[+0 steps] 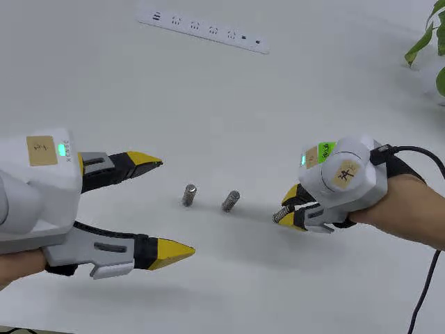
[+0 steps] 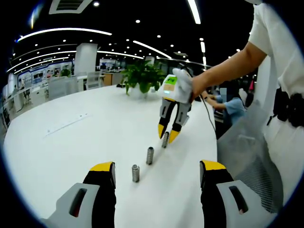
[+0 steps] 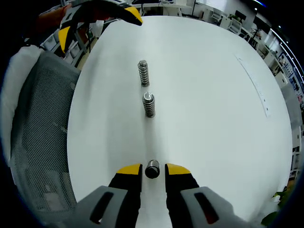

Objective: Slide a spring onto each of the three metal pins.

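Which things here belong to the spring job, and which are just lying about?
Job: sprung pin; second sprung pin; third pin, gripped in right tongs; open left tongs.
Lying about: power strip; plant.

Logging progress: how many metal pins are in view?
3: first pin stands on the table near the left gripper, second pin beside it, third pin held in the right gripper.

My white table point(image 1: 208, 90), sparsely set.
I see a power strip point(image 1: 203, 30) lying flat; well nearer me than it stand a spring-wrapped pin point(image 1: 189, 195) and a second pin point(image 1: 231, 201).
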Demonstrator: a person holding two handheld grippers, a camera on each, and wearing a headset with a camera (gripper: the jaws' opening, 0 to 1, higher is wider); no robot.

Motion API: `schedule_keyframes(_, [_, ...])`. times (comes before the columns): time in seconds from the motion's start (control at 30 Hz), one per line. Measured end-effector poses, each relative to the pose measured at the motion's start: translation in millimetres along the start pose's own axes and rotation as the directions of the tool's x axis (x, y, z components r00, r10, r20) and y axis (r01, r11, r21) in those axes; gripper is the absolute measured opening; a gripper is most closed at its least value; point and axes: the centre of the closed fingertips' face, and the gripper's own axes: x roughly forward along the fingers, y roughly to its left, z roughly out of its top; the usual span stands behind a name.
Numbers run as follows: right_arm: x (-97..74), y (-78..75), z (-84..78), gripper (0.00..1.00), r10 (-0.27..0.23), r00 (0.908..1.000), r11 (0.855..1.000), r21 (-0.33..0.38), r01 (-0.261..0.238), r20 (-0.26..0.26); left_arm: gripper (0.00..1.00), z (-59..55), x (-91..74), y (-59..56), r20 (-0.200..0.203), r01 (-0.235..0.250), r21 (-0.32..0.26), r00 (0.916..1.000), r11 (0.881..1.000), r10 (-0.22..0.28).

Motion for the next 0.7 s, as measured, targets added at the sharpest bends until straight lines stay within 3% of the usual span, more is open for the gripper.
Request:
schedule_keyframes(0.27, [-18.1, 1.7, -0.4, 0.26, -0.013, 0.9975, 0.998, 0.067, 0.009, 0.070, 0.74, -0.3, -1.8, 0.7, -0.004, -0.001, -0.001, 1.0000, 1.000, 0.001])
schedule_keyframes(0.37, [-26.5, 1.2, -0.4, 0.30, -0.033, 0.9921, 0.991, 0.134, 0.016, 0.121, 0.75, -0.6, -2.9, 2.0, -0.002, -0.006, -0.006, 1.0000, 1.000, 0.006])
schedule_keyframes(0.53, [-42.0, 4.7, -3.5, 0.38, -0.060, 0.9765, 0.975, 0.224, 0.013, 0.207, 0.76, -5.8, -6.1, 2.8, -0.018, -0.009, 0.002, 0.9998, 1.000, 0.009])
schedule_keyframes(0.7, [-56.7, 11.2, -6.7, 0.48, -0.098, 0.9510, 0.952, 0.306, 0.004, 0.293, 0.79, -12.3, -10.1, 4.4, -0.026, -0.011, 0.007, 0.9996, 1.000, 0.012])
